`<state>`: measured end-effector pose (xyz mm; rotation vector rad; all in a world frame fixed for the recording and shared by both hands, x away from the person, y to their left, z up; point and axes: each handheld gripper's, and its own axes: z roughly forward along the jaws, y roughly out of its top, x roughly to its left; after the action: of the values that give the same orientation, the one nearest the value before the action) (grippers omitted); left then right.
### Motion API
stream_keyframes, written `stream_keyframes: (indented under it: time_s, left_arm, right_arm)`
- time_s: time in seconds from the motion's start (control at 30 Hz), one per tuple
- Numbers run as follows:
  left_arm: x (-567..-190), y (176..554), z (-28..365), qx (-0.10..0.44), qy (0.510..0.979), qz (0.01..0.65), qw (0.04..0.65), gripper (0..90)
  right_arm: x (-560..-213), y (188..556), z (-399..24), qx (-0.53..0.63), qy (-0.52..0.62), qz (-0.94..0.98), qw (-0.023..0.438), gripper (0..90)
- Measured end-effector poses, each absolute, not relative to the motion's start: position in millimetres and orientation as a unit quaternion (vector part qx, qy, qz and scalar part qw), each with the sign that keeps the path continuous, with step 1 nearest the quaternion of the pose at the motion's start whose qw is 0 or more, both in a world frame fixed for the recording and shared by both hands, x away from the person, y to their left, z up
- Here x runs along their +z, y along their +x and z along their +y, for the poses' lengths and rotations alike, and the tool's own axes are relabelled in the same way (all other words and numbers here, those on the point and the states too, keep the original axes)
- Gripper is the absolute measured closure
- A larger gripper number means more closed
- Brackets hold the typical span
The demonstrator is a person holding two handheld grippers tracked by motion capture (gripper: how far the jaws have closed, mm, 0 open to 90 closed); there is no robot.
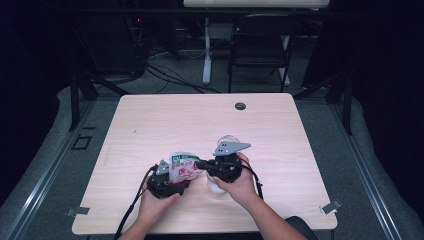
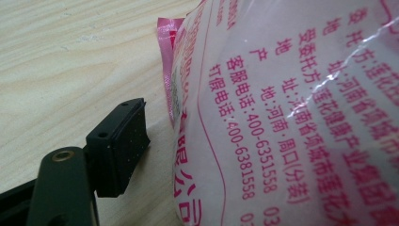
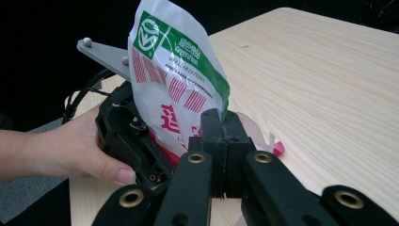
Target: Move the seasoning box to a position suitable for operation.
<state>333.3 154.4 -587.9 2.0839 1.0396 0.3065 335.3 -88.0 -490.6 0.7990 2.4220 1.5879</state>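
While pinching the white plastic packet with green and red print (image 3: 176,84) between both grippers, risks tearing unevenly and spilling: right gripper (image 3: 225,136) clamped tight on its edge, left gripper (image 1: 172,181) gripping the other side, jaw spread unclear.

I count one white plastic packet with green and red print (image 1: 182,167), one pale translucent cup (image 1: 220,186) at five o'clock from it, and my two black grippers (image 1: 167,182) (image 1: 202,164).

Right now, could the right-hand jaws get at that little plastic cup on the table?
Probably not yet: the right gripper has its jaws pinched on the packet, with the cup under the right hand.
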Motion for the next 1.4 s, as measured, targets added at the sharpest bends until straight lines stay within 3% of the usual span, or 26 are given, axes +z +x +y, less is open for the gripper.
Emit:
stream_keyframes:
  time_s: [0.23, 0.4, 0.67, 1.07, 1.4]
  left_arm:
    - [-588.2, 333.2, 153.0, 0.125, 0.819, 0.407, 0.386, 25.5]
    - [-587.9, 331.8, 150.1, 0.130, 0.825, 0.390, 0.386, 40.4]
    - [-587.4, 332.5, 152.5, 0.128, 0.828, 0.384, 0.388, 50.0]
    - [-581.4, 331.8, 154.5, 0.133, 0.828, 0.382, 0.388, 58.0]
    - [-565.9, 330.8, 158.2, 0.157, 0.830, 0.379, 0.379, 58.9]
  right_arm:
    - [-490.4, 334.8, -87.7, 0.527, 0.265, 0.805, 0.070, 90.0]
    - [-490.2, 335.0, -88.3, 0.525, 0.268, 0.805, 0.073, 90.0]
    - [-489.6, 334.0, -87.0, 0.525, 0.266, 0.805, 0.073, 90.0]
    - [-488.2, 334.8, -88.8, 0.529, 0.266, 0.803, 0.069, 90.0]
    - [-482.6, 333.4, -92.6, 0.548, 0.265, 0.791, 0.062, 86.9]
